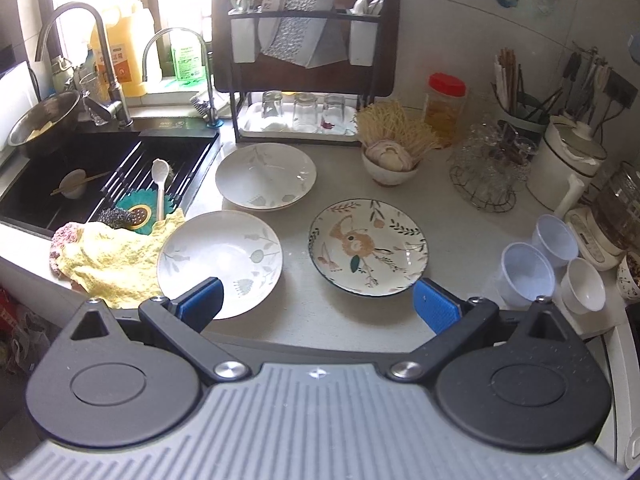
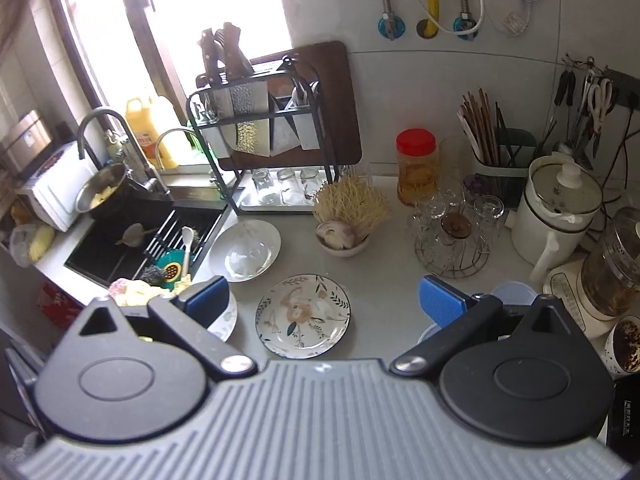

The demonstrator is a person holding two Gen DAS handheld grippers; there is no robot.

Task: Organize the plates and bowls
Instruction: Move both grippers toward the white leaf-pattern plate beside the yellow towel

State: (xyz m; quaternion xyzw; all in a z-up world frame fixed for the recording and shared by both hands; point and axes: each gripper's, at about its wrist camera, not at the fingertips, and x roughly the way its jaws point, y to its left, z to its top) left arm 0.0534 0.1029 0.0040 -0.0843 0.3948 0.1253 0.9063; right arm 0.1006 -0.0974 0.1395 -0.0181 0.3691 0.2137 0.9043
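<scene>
Plates (image 1: 219,262) flat, upright, grippers (image 1: 318,304) wide apart

Sink (image 1: 36,200): black, at the left; roll-up rack (image 1: 160,176) over it bears a white spoon (image 1: 160,184).
Cloth (image 1: 116,264): yellow, on the sink's near edge.
Rack (image 1: 304,80): behind, three upturned glasses (image 1: 306,112) on its tray.
Jar (image 1: 445,106): red lid, right of the rack.
Kettle (image 2: 556,208): white, far right.

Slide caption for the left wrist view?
Open left gripper hovers over counter before two white plates and floral plate.
</scene>
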